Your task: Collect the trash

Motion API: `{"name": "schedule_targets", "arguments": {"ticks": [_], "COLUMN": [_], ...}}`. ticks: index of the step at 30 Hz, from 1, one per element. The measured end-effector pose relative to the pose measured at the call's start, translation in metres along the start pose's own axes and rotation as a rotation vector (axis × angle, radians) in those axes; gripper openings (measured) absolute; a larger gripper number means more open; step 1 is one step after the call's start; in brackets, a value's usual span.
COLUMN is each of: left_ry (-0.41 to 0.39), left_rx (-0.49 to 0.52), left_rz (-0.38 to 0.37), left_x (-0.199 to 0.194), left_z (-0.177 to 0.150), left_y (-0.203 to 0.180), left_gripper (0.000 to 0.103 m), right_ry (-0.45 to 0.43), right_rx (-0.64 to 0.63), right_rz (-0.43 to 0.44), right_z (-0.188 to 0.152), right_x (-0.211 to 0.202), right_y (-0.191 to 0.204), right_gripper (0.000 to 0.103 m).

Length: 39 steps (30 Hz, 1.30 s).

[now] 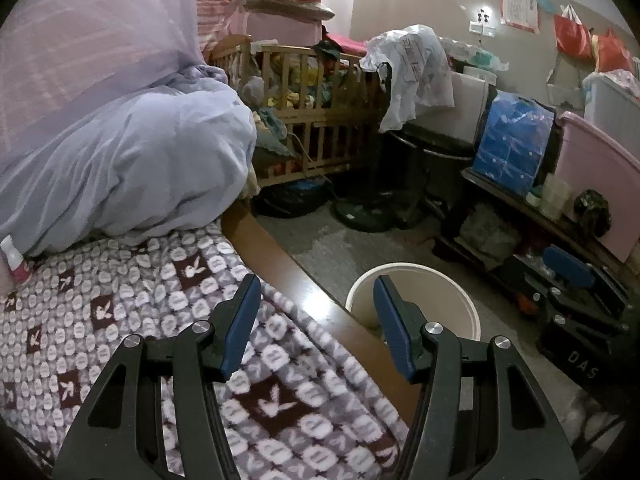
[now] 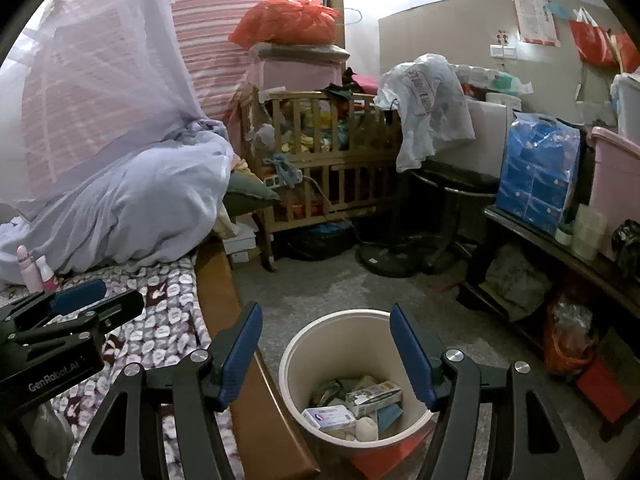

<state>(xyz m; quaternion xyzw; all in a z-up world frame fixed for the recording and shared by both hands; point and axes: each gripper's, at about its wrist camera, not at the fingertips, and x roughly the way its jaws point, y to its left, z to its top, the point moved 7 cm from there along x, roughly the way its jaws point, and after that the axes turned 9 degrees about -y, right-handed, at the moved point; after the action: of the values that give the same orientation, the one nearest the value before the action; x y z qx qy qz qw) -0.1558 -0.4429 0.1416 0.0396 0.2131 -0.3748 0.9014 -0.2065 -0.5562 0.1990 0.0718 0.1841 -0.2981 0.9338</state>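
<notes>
Both grippers hung over edge of bed w/ patterned blanket [image 1: 120, 304], pointed down-forward toward floor. Left gripper [image 1: 316, 320]: jaws stood apart, nothing btwn blue pads, no trash held; sat above blanket and wooden bed rail [image 1: 280, 256]. Right gripper [image 2: 324, 344]: jaws also parted, empty, nothing pressed btwn pads; hovered above cream trash bucket [image 2: 304, 344].

Bucket stood on grey floor just beside bed rail, upright, open top. Inside, per right wrist view: trash, incl. small white carton w/ blue-red print [image 2: 330, 416], a second printed carton [image 2: 372, 394] tilted across it, a teal piece, a pale crumpled wad [image 2: 366, 430], other wrappers underneath, too jumbled to tell apart. Red flat item [image 2: 384, 456] poked out under bucket's near side. In left wrist view only bucket's rim and inner wall visible, contents mostly hidden behind right finger.

Left gripper's body seen in right view at left edge, over blanket; right gripper's seen in left view at right edge, near low dark shelf [image 1: 520, 216].

On bed: lavender bedding heap [image 1: 132, 168] under mosquito net, pink bottles [image 2: 36, 268] at its foot. Beyond: wooden crib [image 2: 324, 160] stuffed w/ clothes, orange bag [image 2: 288, 20] on pink box, blue pack [image 2: 536, 176] on shelf, pink tub [image 1: 596, 176], fan base [image 2: 388, 260] on floor.
</notes>
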Motion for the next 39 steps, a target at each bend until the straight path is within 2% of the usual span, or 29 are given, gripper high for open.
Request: {"name": "schedule_targets", "arguments": {"ticks": [14, 16, 17, 39], "left_ry": [-0.011, -0.013, -0.013, 0.022], "left_rx": [-0.008, -0.008, -0.008, -0.020], "left_rz": [0.016, 0.018, 0.015, 0.002], "left_x": [-0.006, -0.006, -0.005, 0.004], "left_z": [0.001, 0.001, 0.002, -0.010], "left_y": [0.009, 0.010, 0.010, 0.016], "left_gripper": [0.057, 0.057, 0.057, 0.057], "right_ry": [-0.014, -0.013, -0.016, 0.017], "right_rx": [0.004, 0.007, 0.009, 0.003], "right_rz": [0.008, 0.008, 0.007, 0.007], "right_z": [0.008, 0.008, 0.008, 0.001], "right_x": [-0.010, -0.010, -0.011, -0.002], "right_y": [0.005, 0.005, 0.005, -0.002], "right_gripper": [0.066, 0.075, 0.076, 0.076]}}
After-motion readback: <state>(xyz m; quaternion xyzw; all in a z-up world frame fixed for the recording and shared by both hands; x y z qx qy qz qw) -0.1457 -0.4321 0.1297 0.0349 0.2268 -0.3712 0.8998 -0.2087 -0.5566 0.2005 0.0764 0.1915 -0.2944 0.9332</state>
